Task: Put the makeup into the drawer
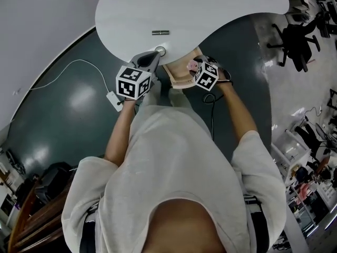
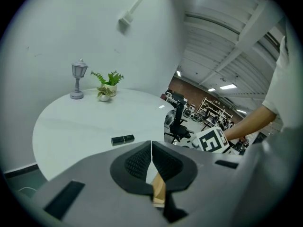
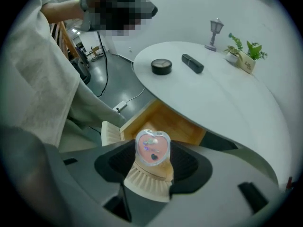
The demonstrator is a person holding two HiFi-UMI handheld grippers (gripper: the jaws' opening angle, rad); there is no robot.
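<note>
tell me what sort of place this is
Probably an open office or lab hall: an office chair on polished dark floor, shelving racks under strip lights, and a white table with a drawer.

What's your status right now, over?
Left gripper shut. Right gripper shut on heart compact, above open drawer. Lipstick, round compact on table. Nothing blocking.

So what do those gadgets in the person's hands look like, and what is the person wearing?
Each hand carries a grey plastic gripper. The left gripper and right gripper both have two broad jaws lined with black ribbed pads. Each bears a white cube with black square markers. The person wears a loose, off-white, short-sleeved shirt.
</note>
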